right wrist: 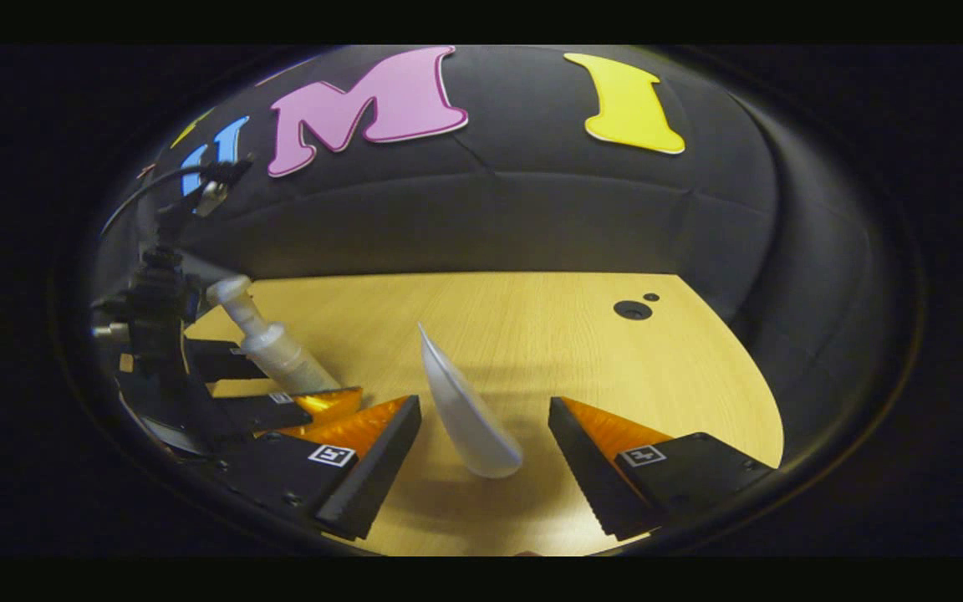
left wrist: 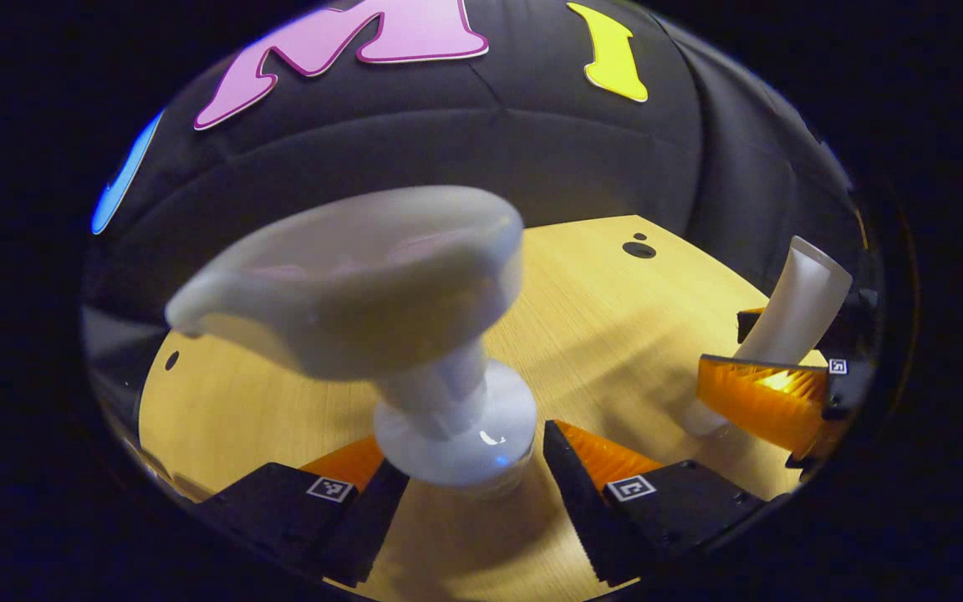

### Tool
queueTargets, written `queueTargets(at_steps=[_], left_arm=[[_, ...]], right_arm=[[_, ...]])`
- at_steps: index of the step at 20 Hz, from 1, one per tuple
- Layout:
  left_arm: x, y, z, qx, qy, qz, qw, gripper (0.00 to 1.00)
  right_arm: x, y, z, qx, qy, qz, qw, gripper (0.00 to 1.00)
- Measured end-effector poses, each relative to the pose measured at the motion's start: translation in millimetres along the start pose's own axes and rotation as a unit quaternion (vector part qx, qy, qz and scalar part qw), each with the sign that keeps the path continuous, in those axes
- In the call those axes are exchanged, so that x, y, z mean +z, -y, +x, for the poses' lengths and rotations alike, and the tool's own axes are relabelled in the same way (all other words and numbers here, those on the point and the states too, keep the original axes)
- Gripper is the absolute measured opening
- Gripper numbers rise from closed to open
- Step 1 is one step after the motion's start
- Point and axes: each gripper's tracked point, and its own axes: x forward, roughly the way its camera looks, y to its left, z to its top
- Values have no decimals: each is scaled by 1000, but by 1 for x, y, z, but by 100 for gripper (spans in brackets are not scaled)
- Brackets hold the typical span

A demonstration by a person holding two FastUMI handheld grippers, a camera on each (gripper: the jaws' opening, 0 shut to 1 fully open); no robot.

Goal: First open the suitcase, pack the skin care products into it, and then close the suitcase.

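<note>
Looking down our left gripper (left wrist: 465, 485), we've got the pump bottle (left wrist: 415, 334) sitting right between the spread fingers, its collar low in the gap and its long axis pointing up and away from us, the pump head leaning left. Neither finger seems to press on it yet, though it's hard to be sure. Our right gripper (right wrist: 486, 468) is spread too, straddling the squeeze tube (right wrist: 465, 405), which stands on its cap end and tapers upward. Both sit on the wooden table (right wrist: 532, 334), each product nearest its own hand, so we'd guess closing is next.
</note>
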Motion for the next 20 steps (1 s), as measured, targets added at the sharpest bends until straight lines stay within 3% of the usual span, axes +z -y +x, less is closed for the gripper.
queueTargets(at_steps=[1, 2, 4, 7, 8, 10, 12, 13, 14, 15, 18, 20], left_arm=[[-1, 2, 2, -10, -3, -6, 1000, 83], [-1, 6, 2, -16, -6, -12, 1000, 63], [-7, 6, -6, -13, -21, -22, 999, 58], [-10, 9, -25, -29, -39, -34, 998, 57], [-9, 8, -33, -33, -40, -32, 998, 57], [-13, 6, -62, -42, -49, -32, 997, 57], [-19, 1, -100, -54, -62, -42, 996, 57], [-24, -8, -122, -50, -72, -44, 995, 57], [-32, -19, -142, -44, -83, -39, 995, 54], [-38, -31, -163, -37, -92, -30, 995, 57], [-51, -73, -220, -19, -95, -1, 995, 57], [-70, -109, -255, 4, -118, 5, 993, 57]], right_arm=[[-3, 0, 4, 1, -6, 3, 1000, 94], [-6, 6, 3, -11, -14, 1, 1000, 73], [-5, 12, 1, -32, -14, -6, 999, 32], [-12, 5, -8, -14, -31, 15, 999, 31], [-12, 4, -14, -11, -37, 19, 999, 37], [-7, 3, -31, -7, -24, 15, 1000, 30], [-8, 1, -56, 5, -17, 3, 1000, 38], [-10, -1, -70, 12, -17, 0, 1000, 29], [-9, -3, -85, 19, -11, -3, 1000, 34], [-8, -5, -98, 24, -5, -6, 1000, 30], [-2, -9, -127, 25, 17, -33, 999, 34], [4, -20, -140, 32, 27, -29, 999, 29]])
